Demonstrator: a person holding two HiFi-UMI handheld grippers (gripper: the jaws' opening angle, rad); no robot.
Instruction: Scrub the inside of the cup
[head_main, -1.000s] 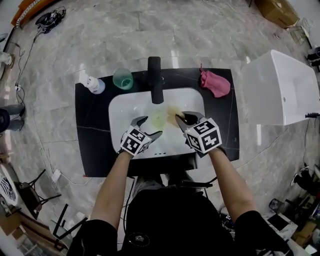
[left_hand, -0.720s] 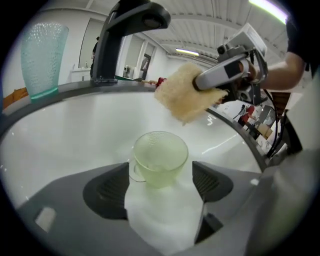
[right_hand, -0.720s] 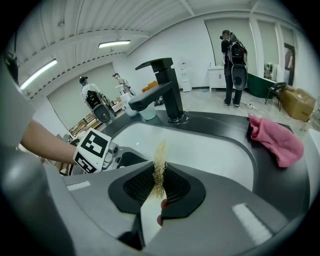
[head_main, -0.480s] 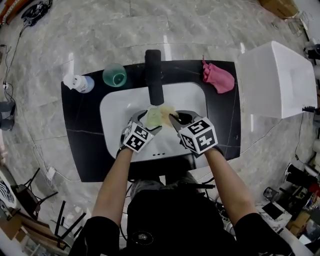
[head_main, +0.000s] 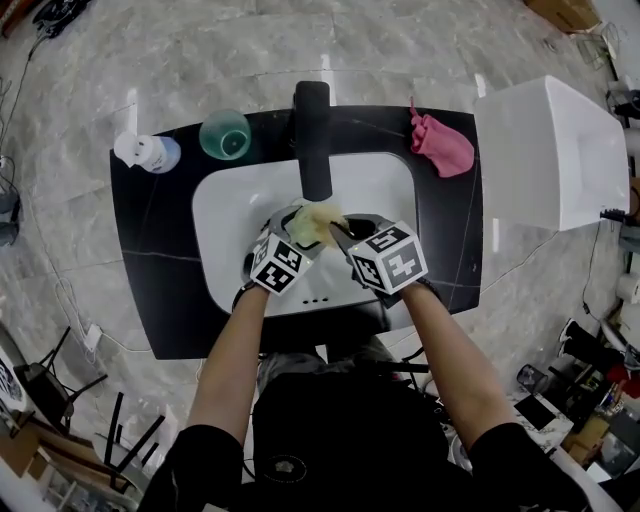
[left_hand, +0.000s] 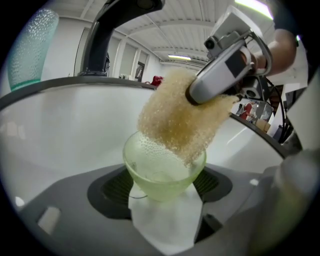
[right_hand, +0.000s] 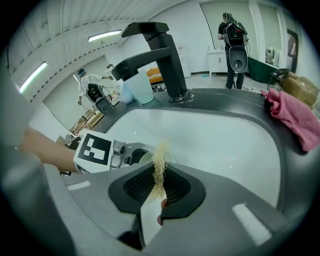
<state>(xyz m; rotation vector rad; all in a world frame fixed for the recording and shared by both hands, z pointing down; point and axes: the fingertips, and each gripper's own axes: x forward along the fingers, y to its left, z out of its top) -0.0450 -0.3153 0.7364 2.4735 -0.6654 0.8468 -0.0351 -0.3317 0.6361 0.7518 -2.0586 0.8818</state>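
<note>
Over the sink (head_main: 228, 215), mid-frame, the left gripper (left_hand: 164, 200) has its fingers clamped on the green cup (left_hand: 162, 175), holding it steady with its mouth open. The right gripper (right_hand: 159, 192) has its fingers pinched on the sponge (left_hand: 180, 117), whose lower corner dips inside to scrub.

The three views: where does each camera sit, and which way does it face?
Head view: on the person's head, facing down at the sink; both forearms, left hand-held gripper and right hand-held gripper show.
Left gripper view: on the left one, facing along its jaws, shut on the green cup; the right one dips the sponge in.
Right gripper view: on the right one, facing the black faucet; jaws pinch the sponge; the left one shows.
Shared: both gripper views show sponge and faucet.
</note>
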